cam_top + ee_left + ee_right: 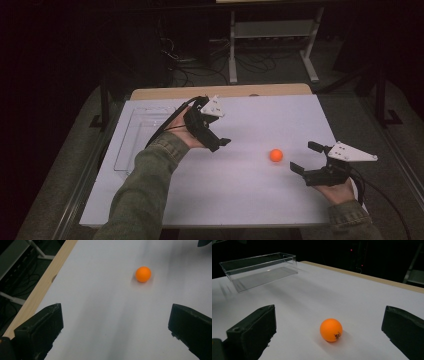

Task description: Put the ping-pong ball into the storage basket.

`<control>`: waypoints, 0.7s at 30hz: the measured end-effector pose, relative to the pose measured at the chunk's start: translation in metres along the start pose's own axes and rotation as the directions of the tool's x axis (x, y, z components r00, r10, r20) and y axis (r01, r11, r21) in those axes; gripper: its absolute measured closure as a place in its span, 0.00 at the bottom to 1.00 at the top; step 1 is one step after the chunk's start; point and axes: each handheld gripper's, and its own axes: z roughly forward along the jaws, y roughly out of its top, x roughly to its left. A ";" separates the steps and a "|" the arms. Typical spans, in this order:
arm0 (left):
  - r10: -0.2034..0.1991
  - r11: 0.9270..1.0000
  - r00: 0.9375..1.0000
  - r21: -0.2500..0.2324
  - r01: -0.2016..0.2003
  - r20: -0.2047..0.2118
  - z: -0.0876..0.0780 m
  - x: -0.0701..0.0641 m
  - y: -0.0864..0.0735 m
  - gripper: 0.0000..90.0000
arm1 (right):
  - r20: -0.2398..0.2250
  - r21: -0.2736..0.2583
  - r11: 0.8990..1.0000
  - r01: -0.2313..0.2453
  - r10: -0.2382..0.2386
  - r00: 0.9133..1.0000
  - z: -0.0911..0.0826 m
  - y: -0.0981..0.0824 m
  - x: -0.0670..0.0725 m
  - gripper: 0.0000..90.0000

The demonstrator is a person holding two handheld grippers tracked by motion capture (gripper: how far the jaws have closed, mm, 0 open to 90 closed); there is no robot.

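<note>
The desk [225, 200] carried a white top, with a strip of bare wood showing along its far edge. A clear tray [131, 145] lay along the left edge, nearer the far left corner than the near one; in the right gripper view the tray [259, 270] stood empty, its bottom and walls bare. The left gripper [212, 132] hung over the desk just right of the tray, held by a hand [181, 131] in an olive sleeve, its tips pointing toward the right edge. Its jaws stood wide apart with nothing between them; in the left gripper view they framed bare white surface, with the ball [143, 274] farther ahead and a little right of centre. The right gripper [307, 157] sat near the right edge, aimed leftward, its jaws also spread wide and gripping nothing. The orange ball [275, 155] rested on the desk right of centre, just beyond the right gripper's tips and well apart from the tray. In the right gripper view the ball [331, 329] lay ahead of the open jaws, touching neither, with small dark print on its lower side.
</note>
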 end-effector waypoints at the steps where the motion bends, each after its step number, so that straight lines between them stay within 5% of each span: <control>1: 0.003 1.000 1.000 0.000 -0.003 0.001 0.001 0.000 0.001 0.00 | 0.000 0.001 1.000 -0.001 0.001 1.000 0.000 0.000 0.000 0.00; 21: 0.027 0.999 0.999 0.023 -0.028 0.030 0.023 -0.003 0.011 0.00 | -0.003 0.000 1.000 0.000 0.000 1.000 -0.001 -0.001 0.001 0.00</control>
